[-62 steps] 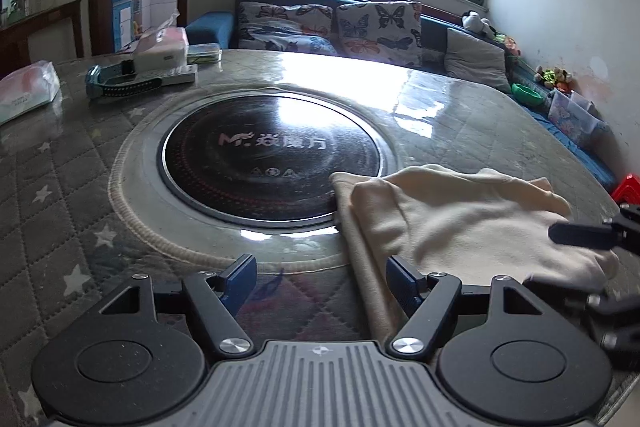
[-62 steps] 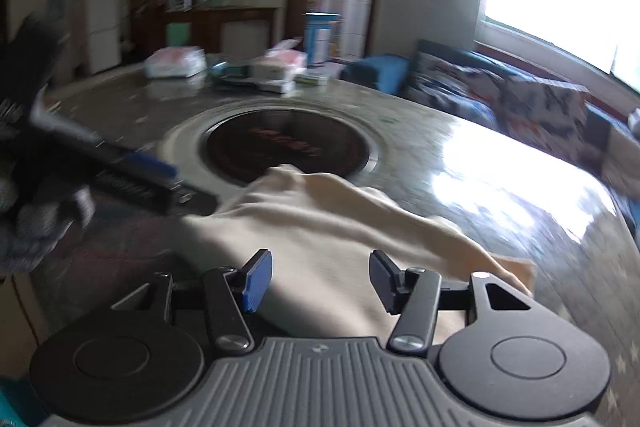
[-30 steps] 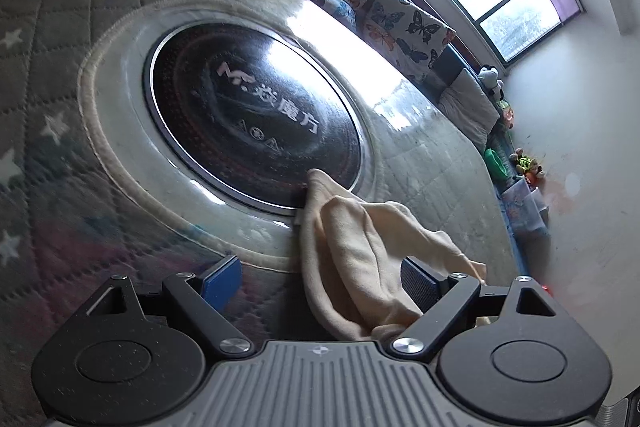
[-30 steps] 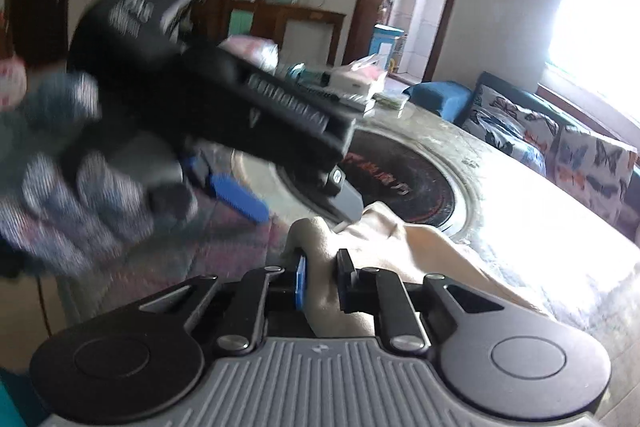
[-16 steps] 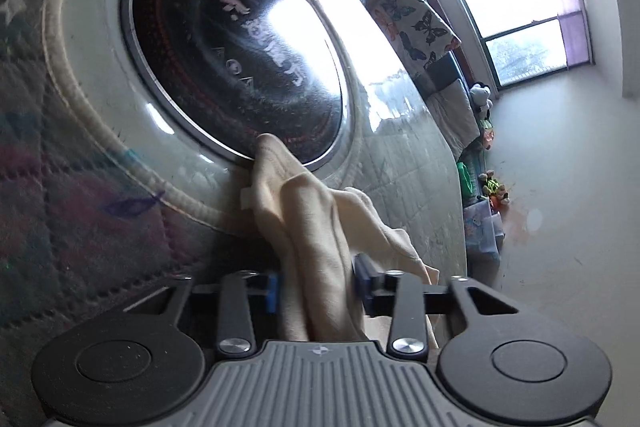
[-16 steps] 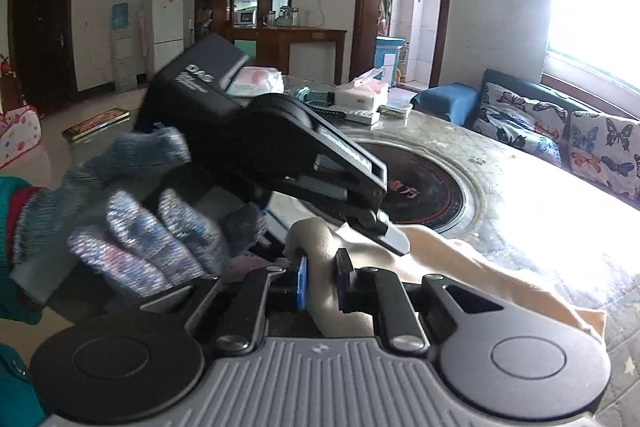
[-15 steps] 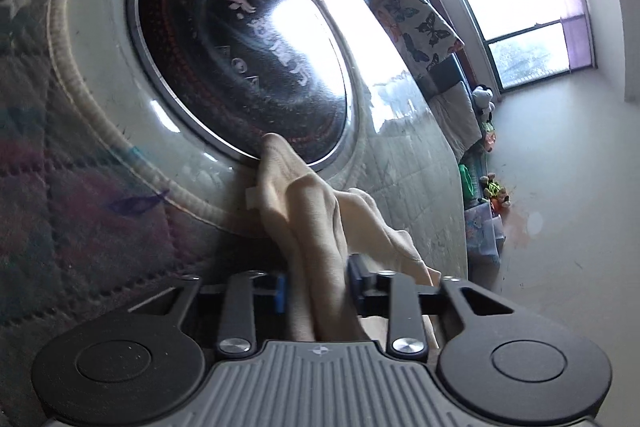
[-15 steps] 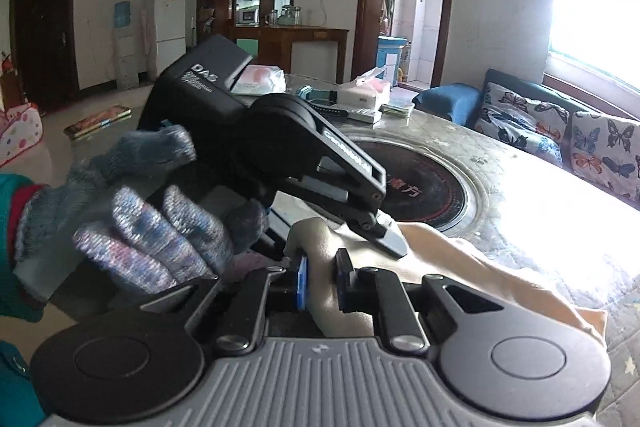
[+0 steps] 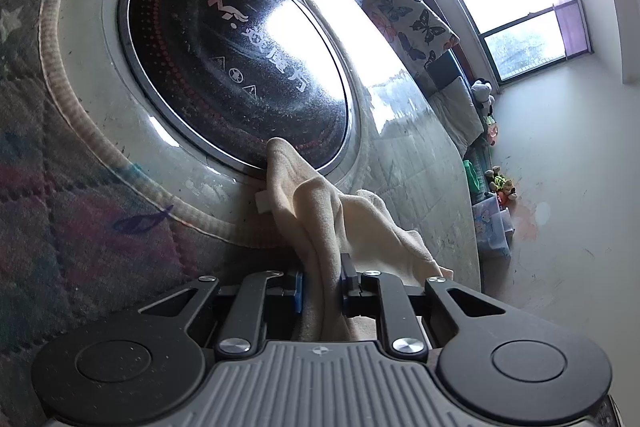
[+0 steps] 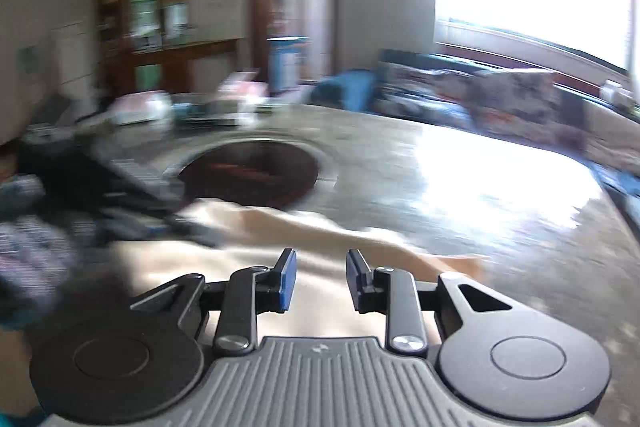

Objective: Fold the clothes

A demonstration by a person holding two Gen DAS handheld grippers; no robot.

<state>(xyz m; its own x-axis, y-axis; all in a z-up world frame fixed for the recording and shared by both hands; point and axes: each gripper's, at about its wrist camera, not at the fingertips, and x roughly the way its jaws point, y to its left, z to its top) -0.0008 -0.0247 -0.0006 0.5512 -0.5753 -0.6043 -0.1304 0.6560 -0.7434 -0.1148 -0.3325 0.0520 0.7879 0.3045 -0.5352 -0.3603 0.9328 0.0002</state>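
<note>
A cream cloth (image 9: 320,211) lies bunched on the round table, one tip touching the rim of the black hotplate (image 9: 236,67). My left gripper (image 9: 322,279) has a raised fold of it between its pads, which press on it as the jaws are still closing. In the blurred right wrist view, my right gripper (image 10: 320,267) hangs just above the cream cloth (image 10: 360,239). Its jaws are opening and nothing is between them. The left gripper's dark body (image 10: 132,195) and a gloved hand (image 10: 36,251) show at the left.
A quilted star-patterned cover (image 9: 80,227) lies over the table's near side. Boxes and small items (image 10: 192,111) crowd the far edge. A sofa with butterfly cushions (image 9: 400,11) runs under the window. Toys and a bin (image 9: 496,187) sit on the floor past the table's right edge.
The left jaws went from wide apart to closed on a fold of the cloth. The right jaws, earlier shut on the cloth, have parted and swung away to the right.
</note>
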